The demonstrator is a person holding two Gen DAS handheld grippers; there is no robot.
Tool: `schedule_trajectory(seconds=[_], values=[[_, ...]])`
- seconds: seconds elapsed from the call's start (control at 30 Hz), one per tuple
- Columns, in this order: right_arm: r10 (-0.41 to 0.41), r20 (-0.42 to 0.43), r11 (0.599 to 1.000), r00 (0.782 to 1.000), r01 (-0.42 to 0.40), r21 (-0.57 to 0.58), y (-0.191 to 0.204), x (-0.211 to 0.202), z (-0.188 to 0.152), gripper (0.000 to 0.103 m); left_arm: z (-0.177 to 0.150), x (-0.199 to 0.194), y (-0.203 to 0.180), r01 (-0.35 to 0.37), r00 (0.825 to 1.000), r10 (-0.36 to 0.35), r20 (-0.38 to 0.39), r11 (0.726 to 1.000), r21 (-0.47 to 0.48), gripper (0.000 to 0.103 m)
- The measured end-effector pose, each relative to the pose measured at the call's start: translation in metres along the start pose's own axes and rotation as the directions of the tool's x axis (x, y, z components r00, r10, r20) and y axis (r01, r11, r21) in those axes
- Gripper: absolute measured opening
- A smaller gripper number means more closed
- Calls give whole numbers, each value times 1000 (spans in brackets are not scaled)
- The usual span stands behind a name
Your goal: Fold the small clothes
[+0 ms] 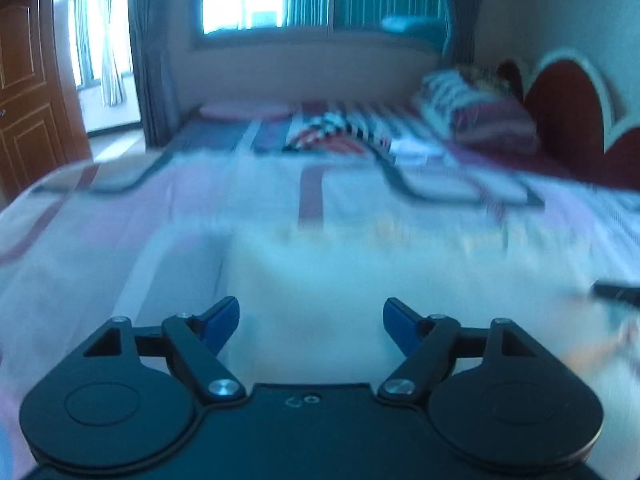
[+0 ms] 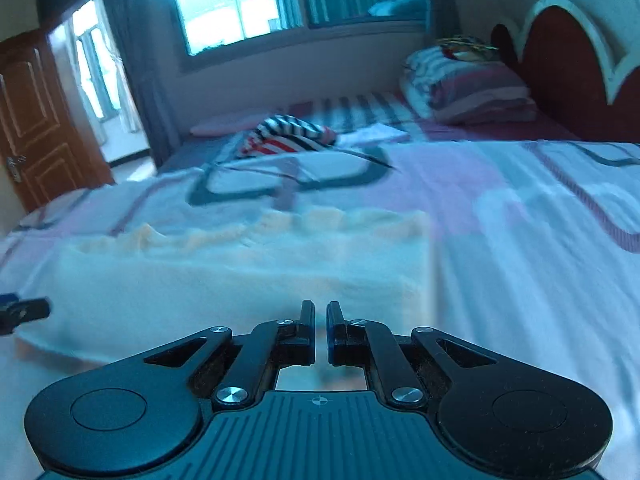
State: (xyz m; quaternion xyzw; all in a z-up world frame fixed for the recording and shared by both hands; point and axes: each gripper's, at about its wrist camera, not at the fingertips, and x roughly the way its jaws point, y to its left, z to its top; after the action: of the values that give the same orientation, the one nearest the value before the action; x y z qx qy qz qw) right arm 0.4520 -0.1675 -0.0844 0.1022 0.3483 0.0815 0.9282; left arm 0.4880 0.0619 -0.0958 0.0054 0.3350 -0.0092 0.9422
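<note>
A pale cream towel-like cloth [image 2: 240, 264] lies flat on the patterned bedsheet [image 2: 520, 240], its far edge rumpled. My right gripper [image 2: 320, 306] is shut, its tips over the cloth's near edge; I cannot tell whether any fabric is pinched. In the left wrist view the same cloth [image 1: 340, 272] spreads out, blurred, ahead of my left gripper [image 1: 310, 306]. That gripper stands open, with nothing between its blue pads [image 1: 224, 320]. The right gripper's dark tip [image 1: 616, 294] pokes in at the right edge. The left gripper's tip [image 2: 24, 310] shows at the left edge of the right wrist view.
A striped red, white and dark garment [image 2: 288, 138] lies further up the bed beside a white flat item [image 2: 376, 134]. Folded bedding [image 2: 468, 88] is stacked against the red headboard [image 2: 568, 64]. A wooden door [image 2: 36, 120] stands open at the left, past the bed's edge.
</note>
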Motion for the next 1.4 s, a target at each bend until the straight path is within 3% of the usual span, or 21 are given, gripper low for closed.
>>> schedule_trajectory(seconds=[0.1,0.17,0.27,0.37,0.43,0.5,0.63,0.77,0.87,0.93,1.07,1.3,1.4], values=[[83,-1,996,997,-83,-31,35,23,13,5,20,33,-7,28,1000,-27,-11,999,32,79],[117,-24,991,993,-118,-58,56,42,16,5,22,57,-8,1,999,1,-43,998,58,79],[85,-46,992,995,-89,-86,64,61,14,5,14,81,10,-11,996,13,-90,1000,27,83],[-31,-13,998,999,30,-47,39,55,16,5,13,64,23,-22,997,22,-75,1000,-2,80],[-67,-21,998,998,67,-7,17,49,19,5,13,43,19,-25,999,24,-39,999,-25,80],[-55,-13,998,998,55,5,11,41,20,5,10,28,5,38,999,-39,-22,999,-35,81],[58,-19,997,998,-58,-51,36,28,11,5,-6,22,-41,115,992,-116,-52,993,-6,81],[52,-46,990,998,-58,-130,44,25,-5,5,-27,21,-58,70,995,-64,-73,994,84,82],[-76,-28,995,997,73,-75,9,16,-8,5,-31,13,-43,44,996,-39,-76,996,71,83],[-119,-19,993,993,119,-27,-14,8,-7,5,-32,8,-35,15,997,-9,-76,998,68,83],[-109,-12,994,994,109,-6,-18,-8,-5,5,-30,5,-29,-12,997,16,-81,999,46,81],[19,-19,997,1000,-21,-69,25,-14,-17,5,-31,-5,-46,6,998,-3,-65,999,43,81],[5,-49,995,999,-10,-99,30,-5,-26,5,-39,3,-49,-10,995,17,-99,998,69,84]])
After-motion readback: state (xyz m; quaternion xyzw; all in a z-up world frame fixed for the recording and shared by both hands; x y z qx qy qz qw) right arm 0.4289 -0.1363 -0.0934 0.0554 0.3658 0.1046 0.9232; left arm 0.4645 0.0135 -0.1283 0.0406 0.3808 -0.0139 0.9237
